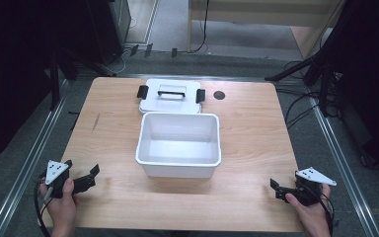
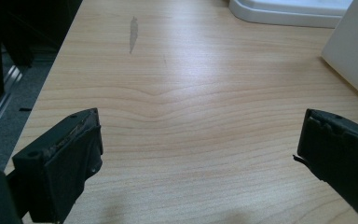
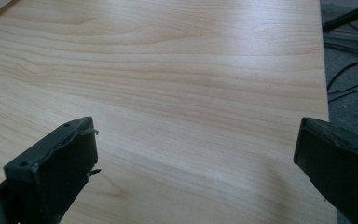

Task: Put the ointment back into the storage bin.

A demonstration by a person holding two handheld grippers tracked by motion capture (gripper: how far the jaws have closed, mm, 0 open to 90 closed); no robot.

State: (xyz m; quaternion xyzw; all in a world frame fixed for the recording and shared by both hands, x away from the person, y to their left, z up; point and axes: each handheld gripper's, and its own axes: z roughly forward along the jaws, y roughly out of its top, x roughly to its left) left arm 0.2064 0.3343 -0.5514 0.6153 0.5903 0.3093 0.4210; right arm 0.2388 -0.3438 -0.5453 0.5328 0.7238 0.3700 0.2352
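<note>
My left gripper and right gripper sat wide open at the bench's near corners, holding nothing, white bin mid-bench with its lid lying just behind, so basically nothing started yet.

High view overhead, facing forward-down; gripper views low, close, sharing table.

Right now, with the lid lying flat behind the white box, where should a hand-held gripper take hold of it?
Probably the black handle on top of the lid, from above. It runs left to right as a raised bar at the middle, so jaws can close across it from front and back. The lid's flat edges lie against the table.
</note>
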